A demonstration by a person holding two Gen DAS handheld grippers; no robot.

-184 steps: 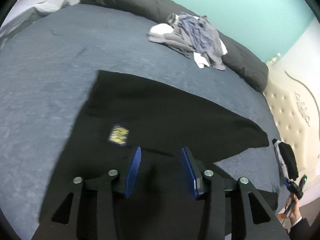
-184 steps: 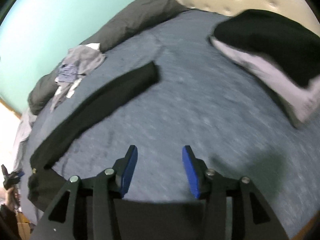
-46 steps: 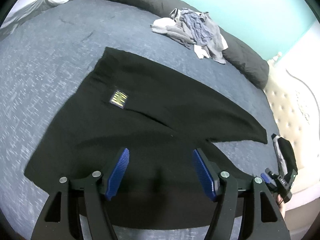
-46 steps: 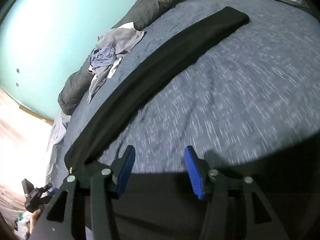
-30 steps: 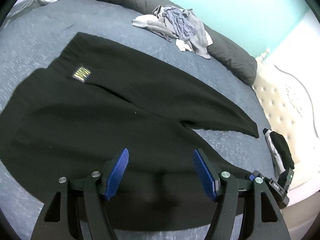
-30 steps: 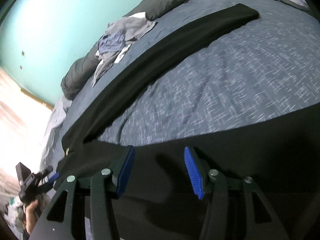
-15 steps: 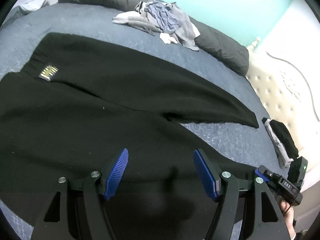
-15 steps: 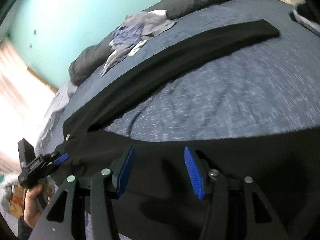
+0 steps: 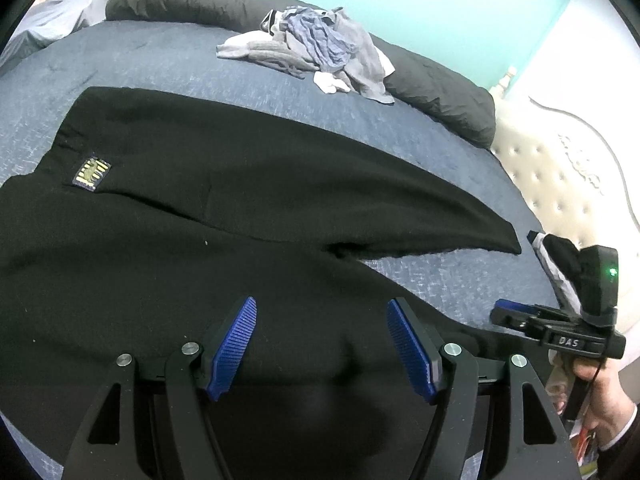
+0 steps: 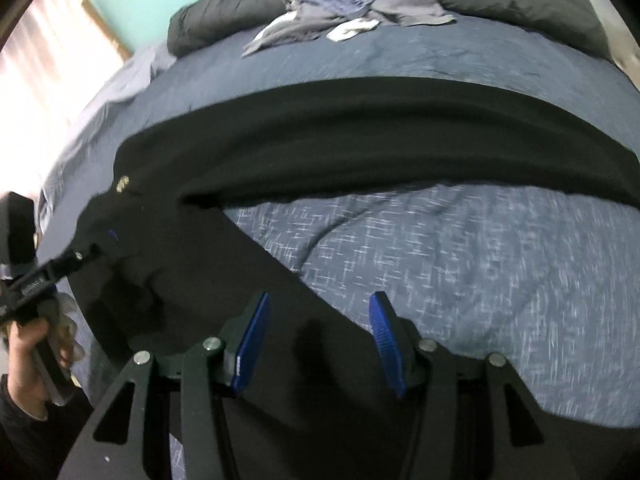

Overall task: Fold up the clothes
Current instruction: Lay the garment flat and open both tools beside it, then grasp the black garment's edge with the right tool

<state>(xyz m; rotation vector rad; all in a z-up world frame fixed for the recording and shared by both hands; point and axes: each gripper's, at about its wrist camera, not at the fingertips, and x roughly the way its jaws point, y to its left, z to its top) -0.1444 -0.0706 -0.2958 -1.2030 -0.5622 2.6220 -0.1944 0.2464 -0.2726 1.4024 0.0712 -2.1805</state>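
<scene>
Black trousers (image 9: 240, 184) lie spread flat on the blue bedcover (image 9: 400, 136), their two legs running to the right and a yellow label (image 9: 93, 169) near the waist. My left gripper (image 9: 321, 308) hovers open over the near leg, with only cloth below and nothing between its pads. In the right wrist view the trousers (image 10: 360, 136) curve across the bed, and my right gripper (image 10: 319, 300) stands open over the near leg's far edge, holding nothing. Each gripper also shows in the other's view, held in a hand: the right gripper (image 9: 505, 309) and the left gripper (image 10: 94, 250).
A loose pile of grey and blue clothes (image 9: 320, 52) lies at the far side, against a dark rolled duvet (image 9: 436, 92). A folded black and white garment (image 9: 556, 256) sits near the tufted headboard (image 9: 560, 184). Pale sheets (image 10: 120, 80) hang at the left bed edge.
The right gripper has swung and rolled, so the trousers' far leg now lies level across its view. In the left view the right gripper has risen at the right edge; the left gripper shifted slightly.
</scene>
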